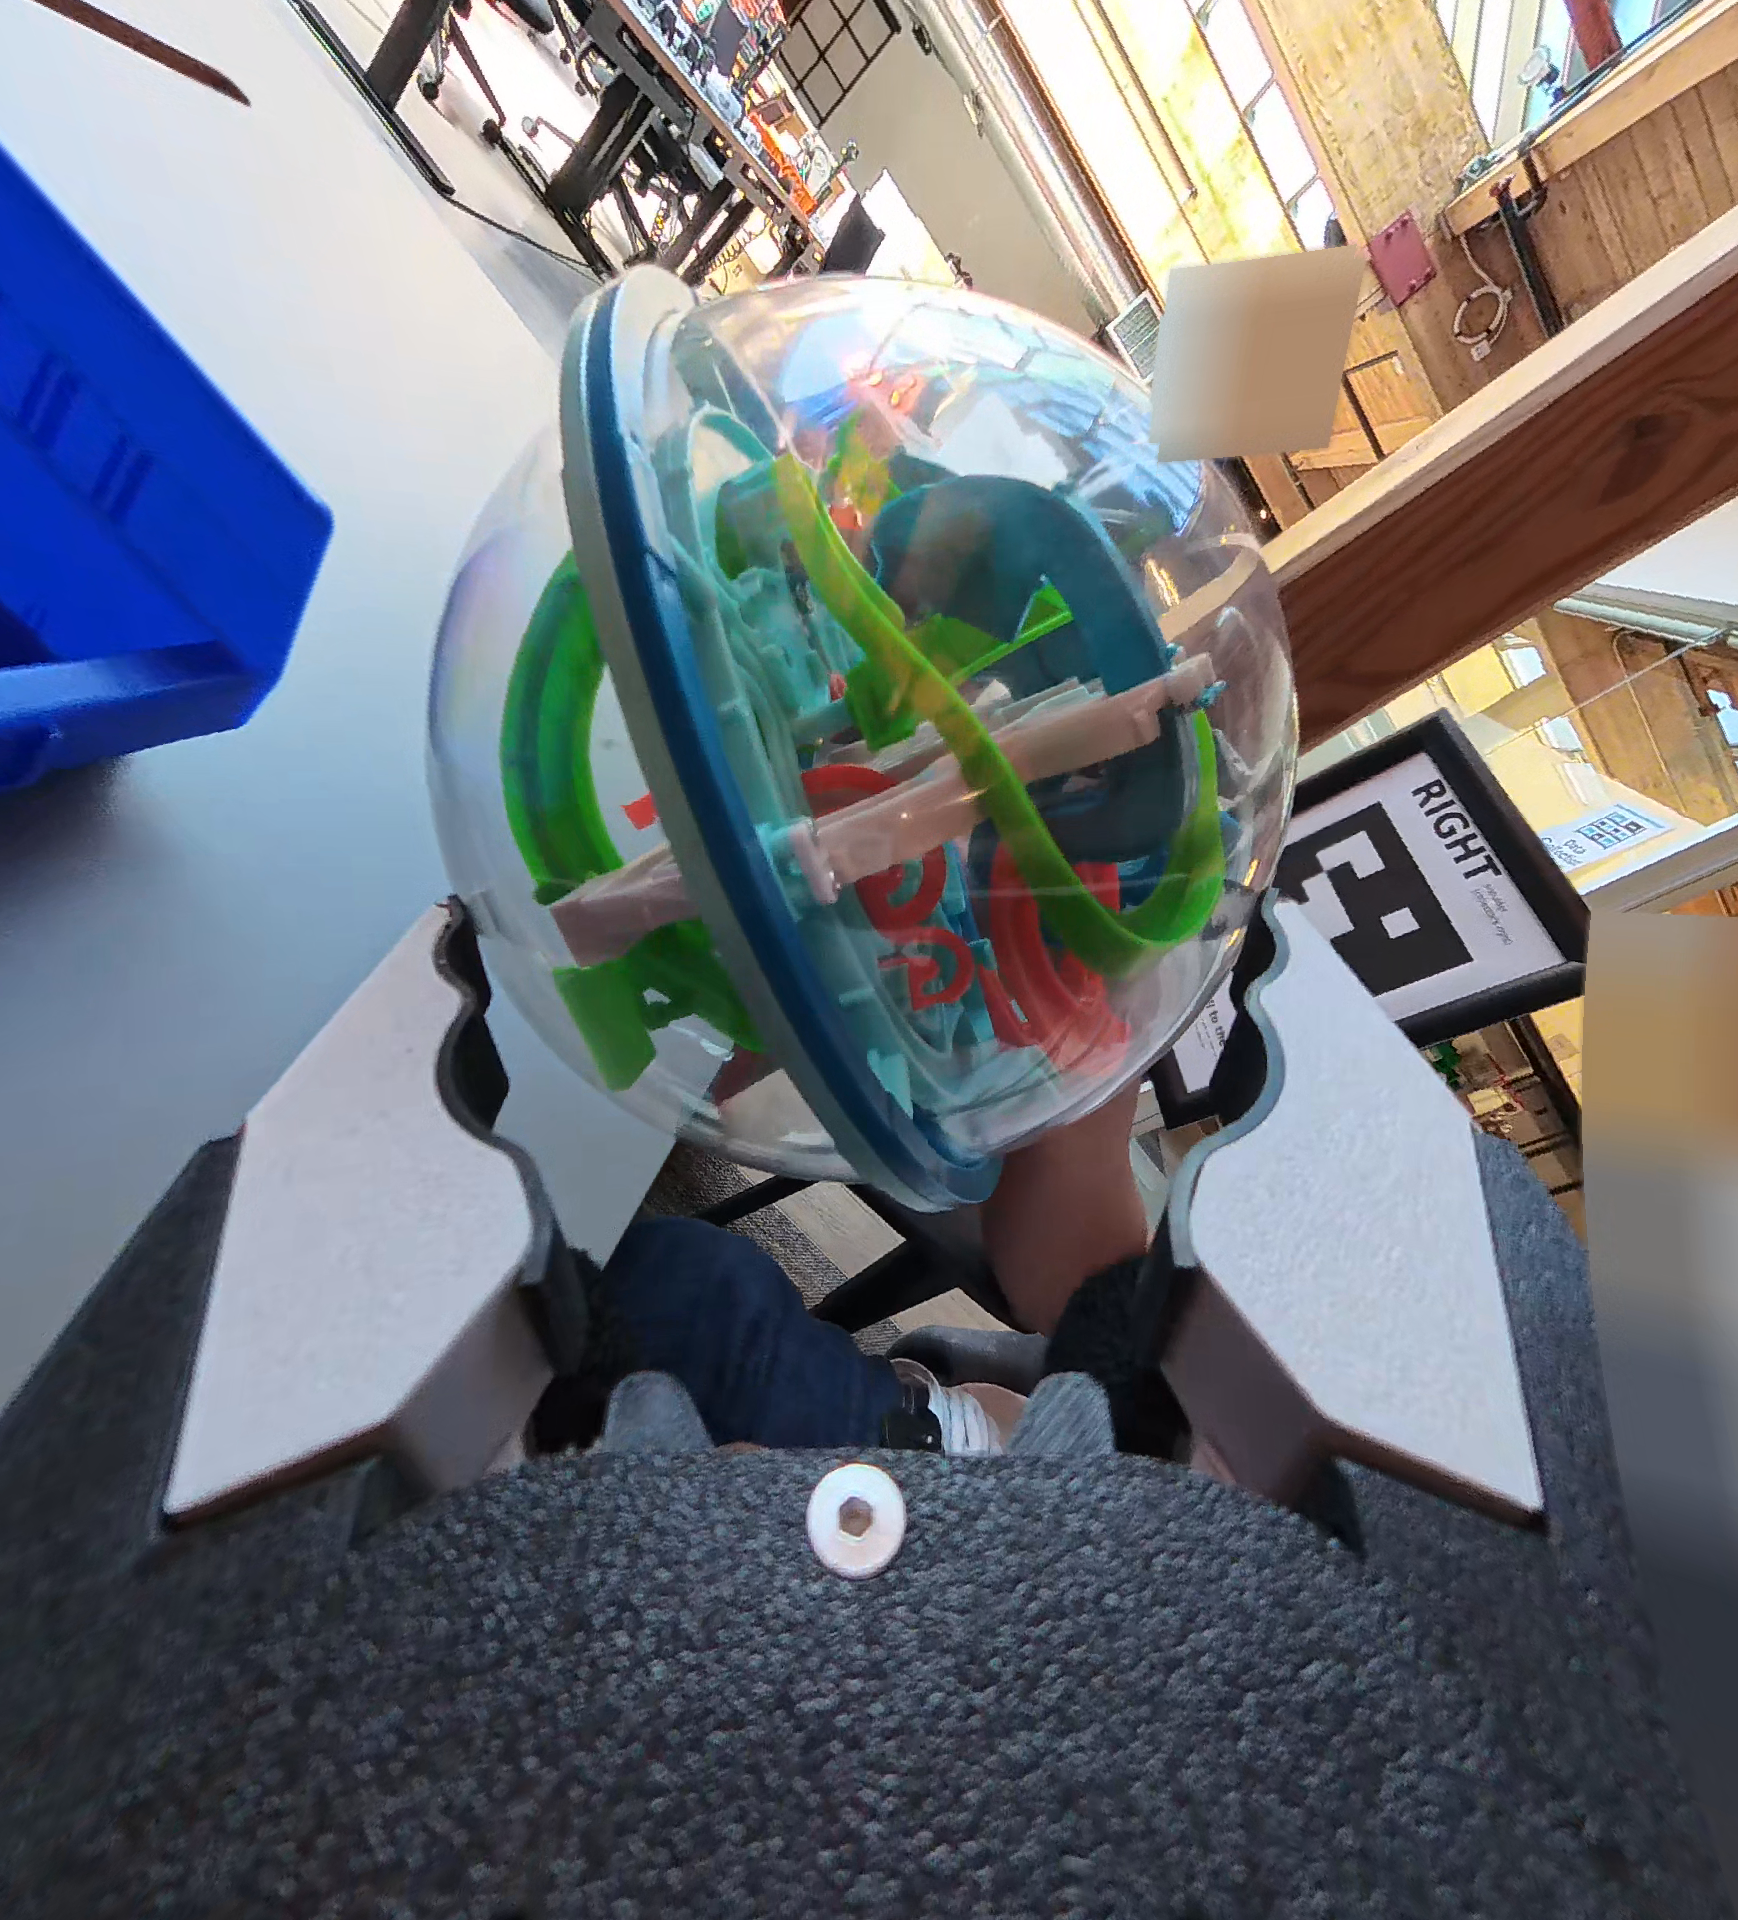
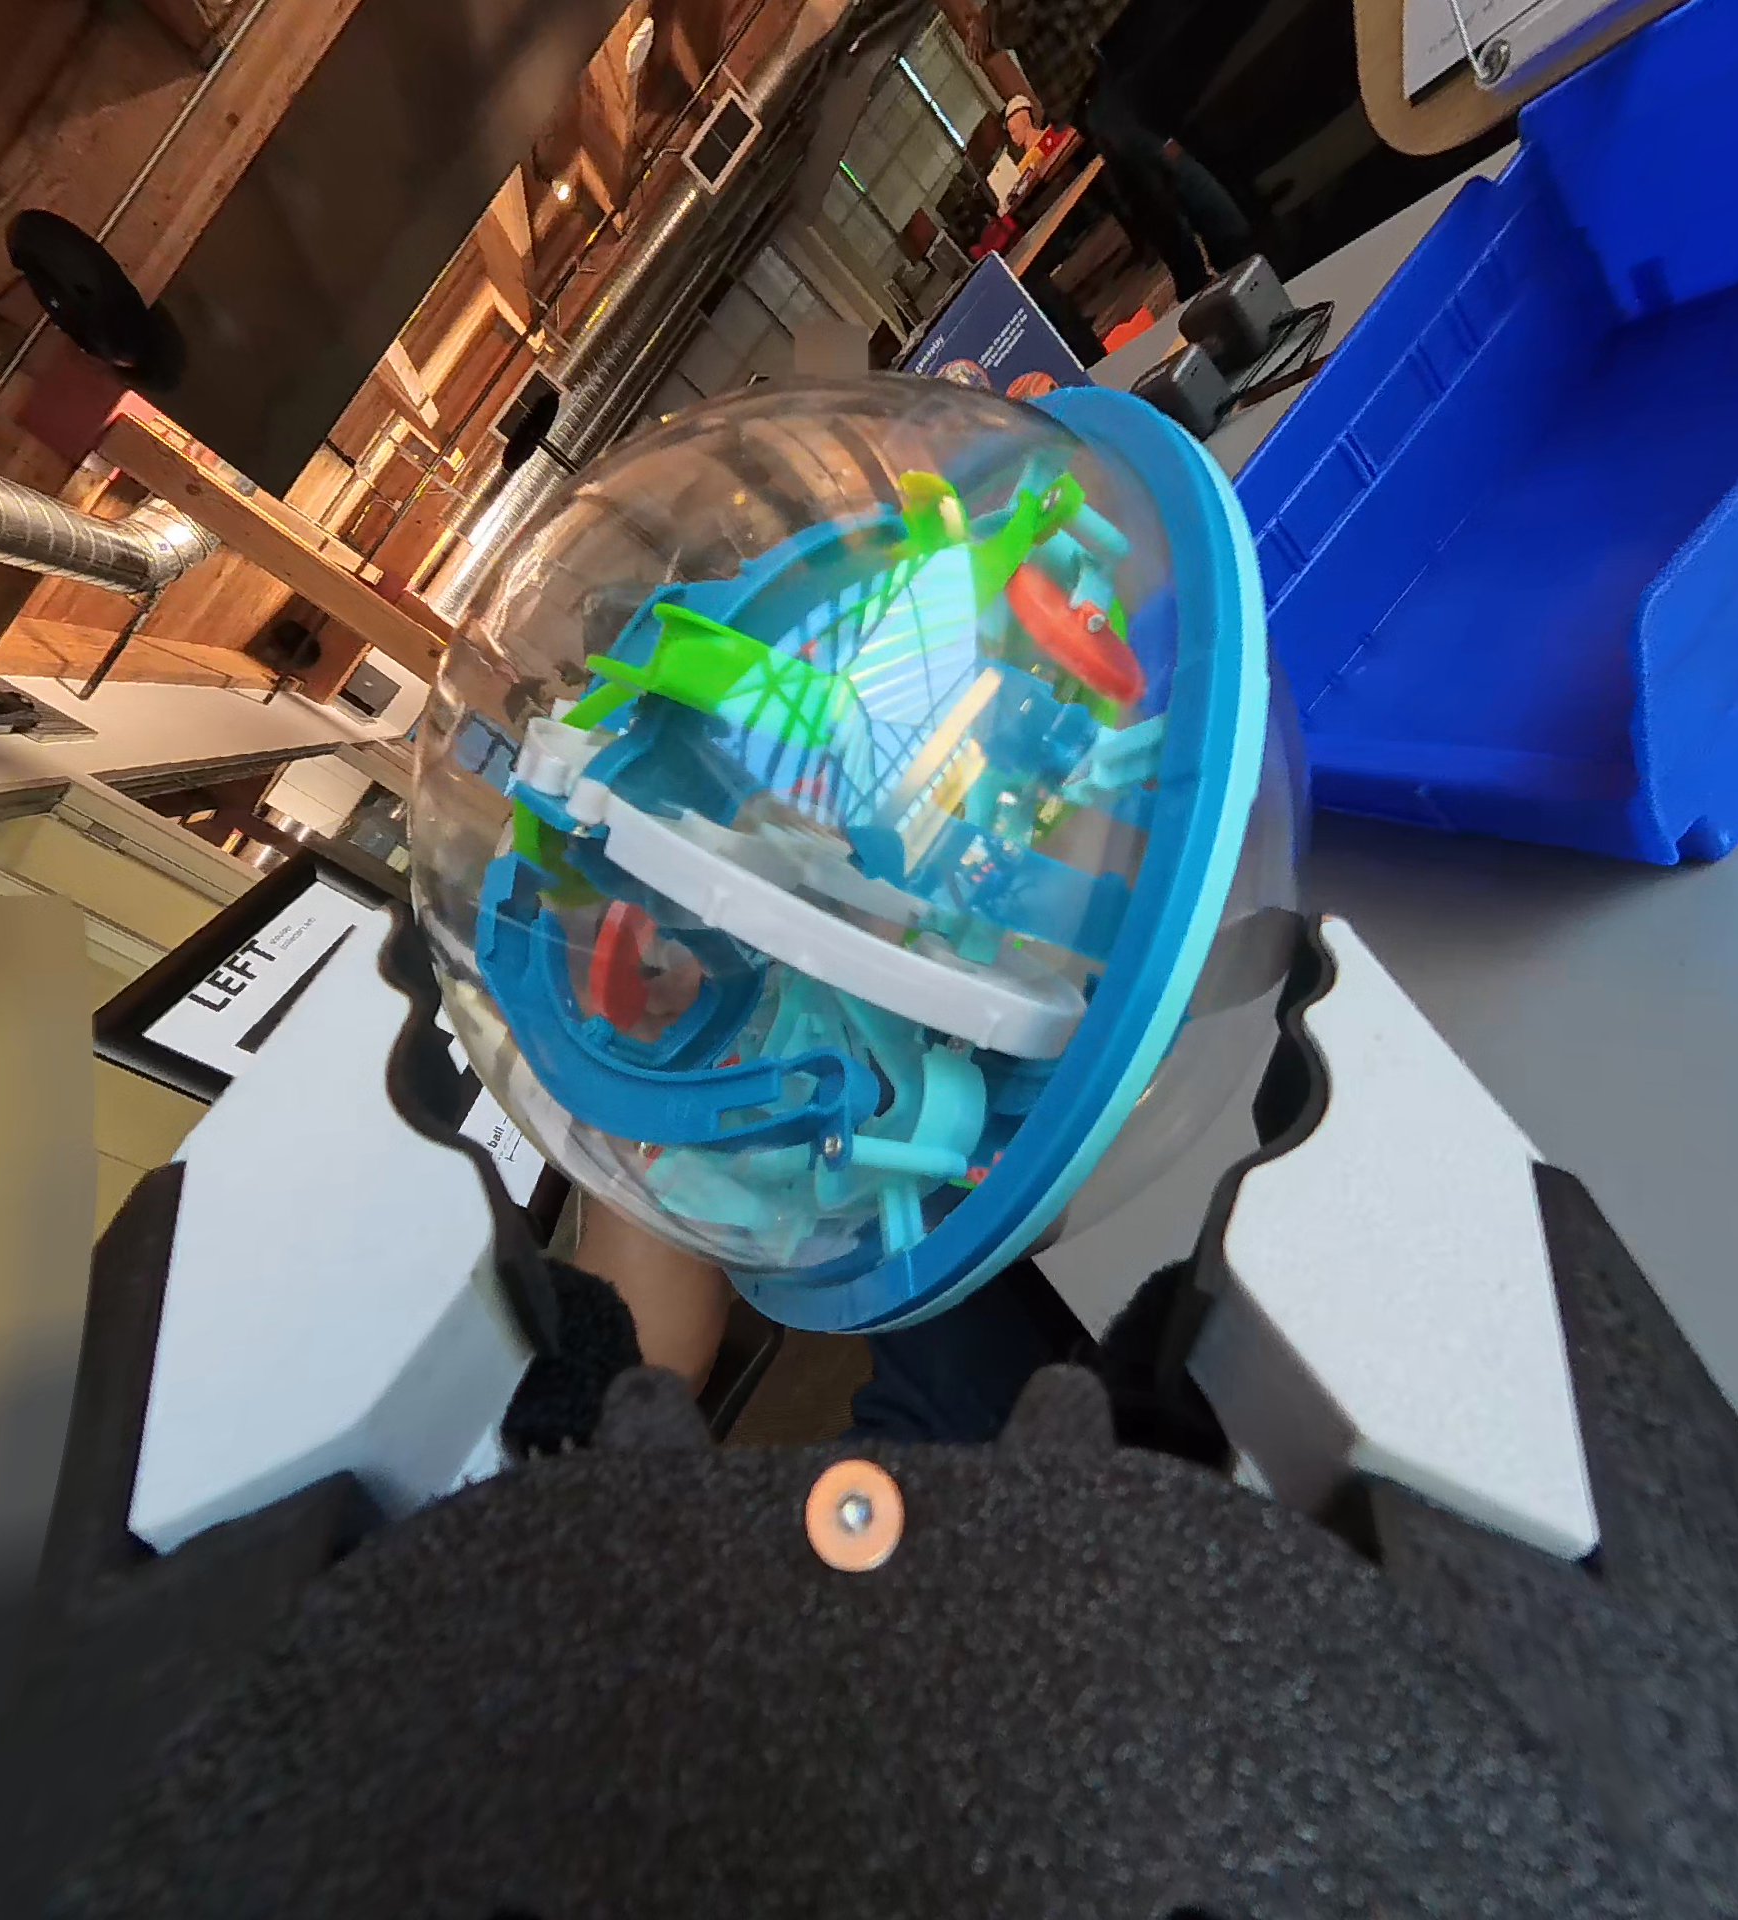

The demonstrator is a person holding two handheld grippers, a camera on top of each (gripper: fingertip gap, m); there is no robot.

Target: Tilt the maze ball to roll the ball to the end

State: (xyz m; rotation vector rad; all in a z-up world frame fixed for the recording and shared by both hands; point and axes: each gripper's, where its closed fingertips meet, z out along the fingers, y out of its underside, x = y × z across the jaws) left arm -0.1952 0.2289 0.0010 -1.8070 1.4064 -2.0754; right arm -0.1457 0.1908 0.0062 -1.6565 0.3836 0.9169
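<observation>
Clear maze ball (image 1: 860,727) off grey table (image 1: 221,935), clamped between both my claws: left claw (image 1: 860,925) and right claw (image 2: 849,966) each grip opposite halves. Blue seam ring (image 2: 1213,831) slants steeply. Small ball not visible.

one maze ball (image 1: 860,727), one blue bin (image 2: 1571,582), two framed signs (image 1: 1405,894).

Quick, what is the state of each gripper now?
Left gripper: closed on the clear maze ball.
Right gripper: closed on the same maze ball.
</observation>
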